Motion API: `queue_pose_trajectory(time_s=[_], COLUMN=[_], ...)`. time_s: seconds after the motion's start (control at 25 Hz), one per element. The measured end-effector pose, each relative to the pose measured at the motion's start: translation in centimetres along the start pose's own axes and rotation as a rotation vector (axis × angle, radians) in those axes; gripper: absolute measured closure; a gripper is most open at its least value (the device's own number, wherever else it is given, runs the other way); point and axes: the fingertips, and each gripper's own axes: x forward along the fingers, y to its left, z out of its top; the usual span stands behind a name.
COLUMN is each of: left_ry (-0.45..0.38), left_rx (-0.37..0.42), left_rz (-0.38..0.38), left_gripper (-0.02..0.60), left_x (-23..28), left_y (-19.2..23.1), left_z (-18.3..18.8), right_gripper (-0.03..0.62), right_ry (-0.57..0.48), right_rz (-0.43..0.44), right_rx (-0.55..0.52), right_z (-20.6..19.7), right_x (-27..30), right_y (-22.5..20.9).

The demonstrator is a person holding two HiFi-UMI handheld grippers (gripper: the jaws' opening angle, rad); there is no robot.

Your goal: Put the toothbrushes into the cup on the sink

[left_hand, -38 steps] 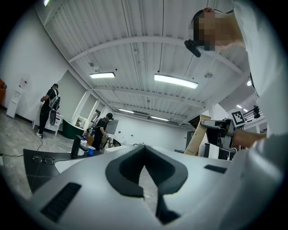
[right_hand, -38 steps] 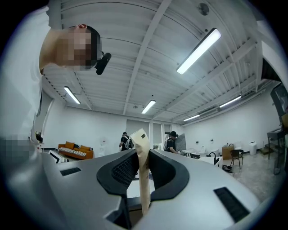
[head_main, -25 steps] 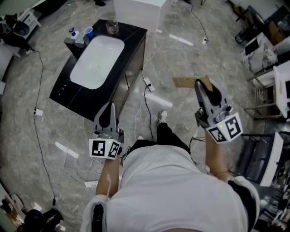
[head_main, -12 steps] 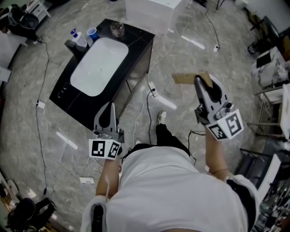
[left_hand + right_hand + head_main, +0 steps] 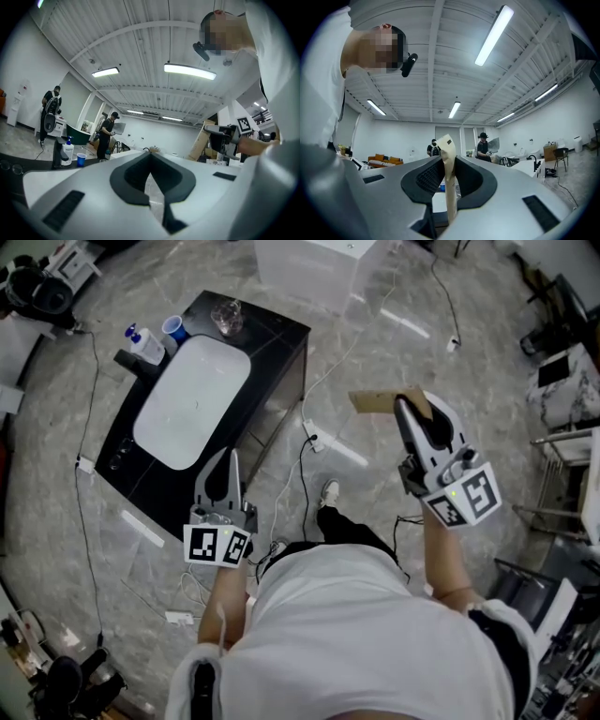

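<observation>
The black counter (image 5: pixel 267 362) with its white basin stands at the upper left of the head view. On its far end are a blue cup (image 5: pixel 173 329), a soap bottle (image 5: pixel 141 341) and a clear glass (image 5: pixel 226 313). My left gripper (image 5: pixel 228 460) hovers shut and empty over the floor, just off the counter's near corner. In the left gripper view the left gripper (image 5: pixel 150 157) shows jaws met, with the blue cup (image 5: pixel 81 159) far off at left. My right gripper (image 5: pixel 405 412) is shut on a flat brown cardboard pack (image 5: pixel 380 401), which shows edge-on as a thin pack (image 5: pixel 450 187). No toothbrush is plainly visible.
Cables and a power strip (image 5: pixel 312 437) lie on the marble floor between me and the counter. A white cabinet (image 5: pixel 314 268) stands behind the counter. Shelving and carts (image 5: pixel 572 381) crowd the right side. Two people (image 5: pixel 483 143) stand far off in the room.
The counter has slid left and slightly down in the head view as the camera turned. Both grippers keep about the same pose, and the right one still holds the brown pack.
</observation>
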Motion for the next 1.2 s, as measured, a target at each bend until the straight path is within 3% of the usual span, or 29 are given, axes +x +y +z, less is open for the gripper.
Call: queue_pose_trajectory(time_s=[0.28,0.6,0.96,1.2], left_ry=[-0.009,-0.014,-0.006,-0.017], left_rx=[0.025,0.054,0.088,0.099], left_rz=[0.038,0.151,0.246,0.265], left_gripper=[0.578,0.578,0.578,0.578], left_x=[4.9,6.7,6.1,6.1], left_y=[-1.1,-1.7,-2.6,-3.1], left_z=[1.0,1.7,2.3,2.5], right_gripper=[0.507,0.507,0.507,0.507], right_ry=[-0.006,-0.015,-0.047,-0.052], right_rz=[0.024,0.115,0.199,0.224], right_rx=[0.037,0.092,0.148,0.159], right_z=[-0.1,-0.9,-1.2,-1.4], right_x=[2.0,4.2,5.7,5.7], right_y=[-5.7,-9.5,-10.5,-10.9])
